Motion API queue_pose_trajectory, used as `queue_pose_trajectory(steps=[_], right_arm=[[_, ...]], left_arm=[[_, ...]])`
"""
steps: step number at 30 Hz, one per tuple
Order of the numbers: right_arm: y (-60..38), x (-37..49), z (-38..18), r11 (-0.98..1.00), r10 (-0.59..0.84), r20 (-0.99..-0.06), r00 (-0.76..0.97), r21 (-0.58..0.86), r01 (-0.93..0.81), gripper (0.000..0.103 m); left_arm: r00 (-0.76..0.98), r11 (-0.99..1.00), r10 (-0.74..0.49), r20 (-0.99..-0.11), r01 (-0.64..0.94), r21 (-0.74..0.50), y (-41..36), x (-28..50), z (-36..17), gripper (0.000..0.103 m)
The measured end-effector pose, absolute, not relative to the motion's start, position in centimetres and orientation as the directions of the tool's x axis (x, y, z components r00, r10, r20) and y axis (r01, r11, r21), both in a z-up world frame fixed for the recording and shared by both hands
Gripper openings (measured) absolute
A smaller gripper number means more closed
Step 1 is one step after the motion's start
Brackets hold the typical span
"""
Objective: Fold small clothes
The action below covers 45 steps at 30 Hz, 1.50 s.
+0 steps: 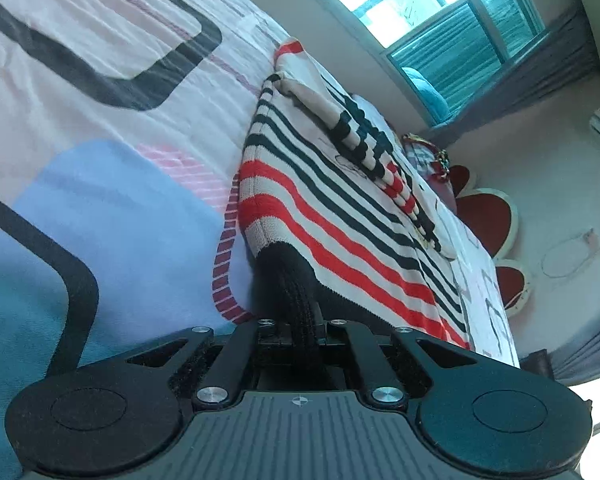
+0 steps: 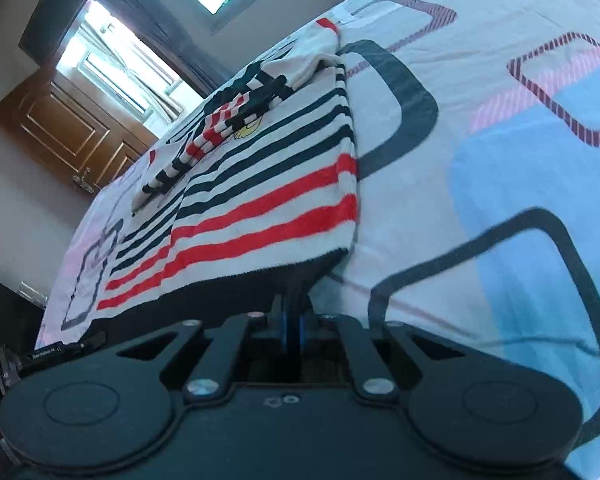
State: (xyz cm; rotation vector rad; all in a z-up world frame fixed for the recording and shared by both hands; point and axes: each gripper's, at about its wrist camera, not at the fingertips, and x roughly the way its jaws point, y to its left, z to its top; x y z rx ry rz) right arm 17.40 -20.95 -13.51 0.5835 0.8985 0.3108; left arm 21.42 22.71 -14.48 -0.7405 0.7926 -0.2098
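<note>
mid-fold, by the look of it: striped sweater (image 1: 340, 216) lying flat on the bed (image 1: 100, 120), sleeves already brought in over the chest (one striped sleeve (image 1: 380, 152) draped diagonally across the body). black ribbed hem pinched at both lower corners: left hand-held gripper (image 1: 300, 312) closed on the hem at its corner, fingers drawn together with dark knit bunched between them; right hand-held gripper (image 2: 294, 320) likewise clamped on the black hem edge at the opposite corner, blue pads nearly meeting around the cloth.

likely the bottom-to-top fold, judged from the grip. next move probably calls for lifting both corners together, keeping the hem taut and level between the two grips, carrying it over toward the neckline and laying it down square, without dragging the tucked sleeves out of place. risk, as a guess: knit sagging in the middle, or one corner leading and skewing the fold.

no containers in view: no basket, bin or drawer visible in either wrist view. only the patterned bedsheet (image 2: 500, 120) under the garment, a window (image 1: 440, 12) beyond, a wooden door (image 2: 68, 128) to the side.
</note>
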Motion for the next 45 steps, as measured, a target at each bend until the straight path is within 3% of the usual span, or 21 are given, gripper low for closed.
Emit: queue_pose_trajectory(steps=[4,11,22,30,42,44,45], right_arm=[[-20.8,17.1,-12.3,0.819,0.477,-0.640,0.603,0.572,-0.041,0.006],[-21.4,17.8,-6.5,0.821,0.487,-0.545,0.682,0.551,-0.146,0.006],[-22.3,28.5,1.1,0.836,0.454,-0.432,0.780,0.510,-0.205,0.006],[-22.5,41.6,-0.2,0.824,0.437,-0.455,0.776,0.548,-0.143,0.006],[-22.8,55.7,-11.6,0.770,0.448,-0.564,0.694,0.638,0.022,0.009],[-23.1,56.4,-12.9,0.783,0.404,-0.576,0.711,0.619,0.057,0.022],[-23.2,56.4,-13.3,0.784,0.391,-0.563,0.728,0.618,0.058,0.023]], left_arm=[[0.734,0.733,-0.408,-0.542,-0.091,-0.675,22.4,20.8,-12.5,0.005],[0.812,0.744,-0.389,-0.436,-0.003,-0.668,22.4,22.5,-5.6,0.005],[0.856,0.740,-0.391,-0.338,0.074,-0.668,22.2,34.7,1.4,0.005],[0.814,0.775,-0.413,-0.408,0.078,-0.628,22.2,49.6,-0.9,0.005],[0.728,0.784,-0.431,-0.533,0.011,-0.620,22.3,61.8,-10.4,0.006],[0.747,0.763,-0.433,-0.505,0.004,-0.647,22.4,61.9,-11.4,0.025],[0.768,0.775,-0.412,-0.490,0.014,-0.631,22.3,61.6,-11.5,0.052]])
